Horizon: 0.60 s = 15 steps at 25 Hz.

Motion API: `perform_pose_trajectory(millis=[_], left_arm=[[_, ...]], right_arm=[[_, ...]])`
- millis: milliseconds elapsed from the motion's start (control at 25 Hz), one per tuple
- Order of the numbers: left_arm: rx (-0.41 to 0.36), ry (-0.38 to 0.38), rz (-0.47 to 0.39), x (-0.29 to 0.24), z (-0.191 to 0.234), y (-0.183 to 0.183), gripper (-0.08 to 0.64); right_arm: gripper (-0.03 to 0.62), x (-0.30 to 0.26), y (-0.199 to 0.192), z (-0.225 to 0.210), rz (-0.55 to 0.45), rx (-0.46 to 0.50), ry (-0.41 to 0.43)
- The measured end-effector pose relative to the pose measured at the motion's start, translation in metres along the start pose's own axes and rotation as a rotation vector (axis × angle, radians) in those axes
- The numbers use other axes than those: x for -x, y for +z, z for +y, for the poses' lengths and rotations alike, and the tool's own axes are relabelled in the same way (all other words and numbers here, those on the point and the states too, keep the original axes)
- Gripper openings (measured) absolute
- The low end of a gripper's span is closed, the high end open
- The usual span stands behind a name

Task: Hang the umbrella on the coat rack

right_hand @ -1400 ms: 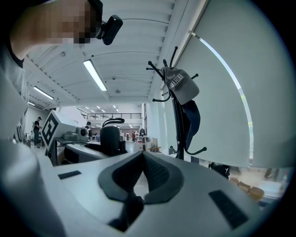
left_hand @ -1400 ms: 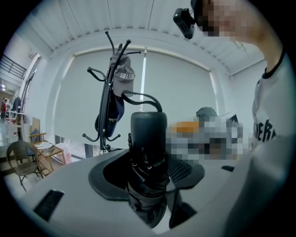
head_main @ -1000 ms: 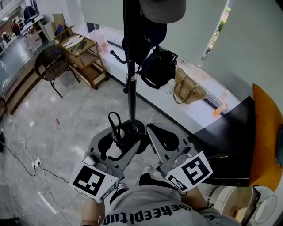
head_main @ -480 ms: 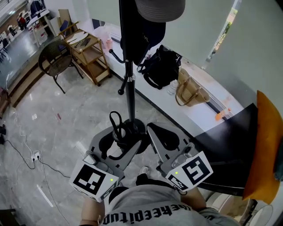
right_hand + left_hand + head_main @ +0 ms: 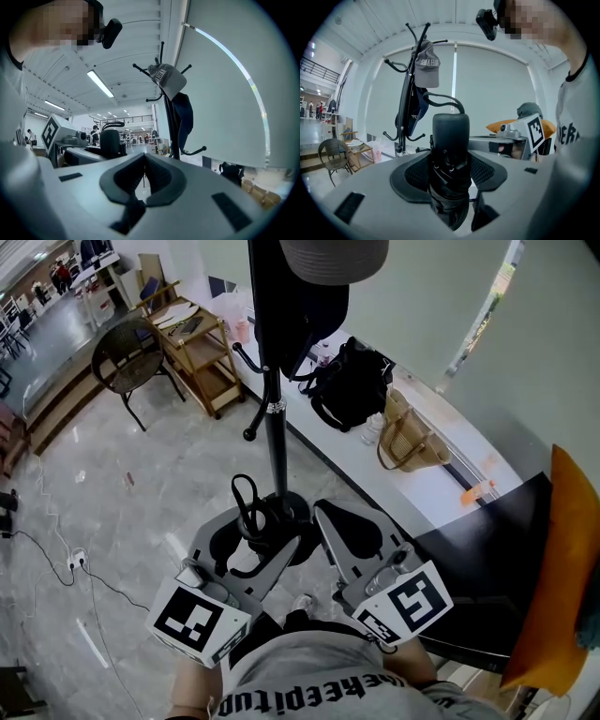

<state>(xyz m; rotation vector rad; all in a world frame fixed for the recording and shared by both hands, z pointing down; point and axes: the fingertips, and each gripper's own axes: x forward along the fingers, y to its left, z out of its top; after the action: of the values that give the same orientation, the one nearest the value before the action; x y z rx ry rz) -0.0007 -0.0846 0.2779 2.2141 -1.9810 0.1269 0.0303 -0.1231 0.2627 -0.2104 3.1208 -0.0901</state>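
Open-plan office hall: marble floor (image 5: 112, 512), distant desks (image 5: 101, 266), ceiling strip lights (image 5: 100, 83).

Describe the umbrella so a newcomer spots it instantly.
Start at the tall black coat rack in the middle of the head view; the left gripper sits just before its base. The umbrella is the folded black bundle clamped in its jaws. Unlike the black bag on the ledge, it is gripped, strap loop sticking up.
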Motion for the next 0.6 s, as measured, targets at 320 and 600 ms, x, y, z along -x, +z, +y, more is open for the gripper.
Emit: perform_pose_trajectory(millis=[320, 600], left_arm=[[0.005, 0.017, 0.011, -0.011, -0.009, -0.003, 0.244], [0.002, 0.021, 0.028, -0.011, -0.003, -0.008, 0.244]], right_arm=[[0.012, 0.007, -0.002, -0.011, -0.004, -0.008, 0.022], [0.012, 0.0, -0.005, -0.012, 0.0, -0.016, 0.025]])
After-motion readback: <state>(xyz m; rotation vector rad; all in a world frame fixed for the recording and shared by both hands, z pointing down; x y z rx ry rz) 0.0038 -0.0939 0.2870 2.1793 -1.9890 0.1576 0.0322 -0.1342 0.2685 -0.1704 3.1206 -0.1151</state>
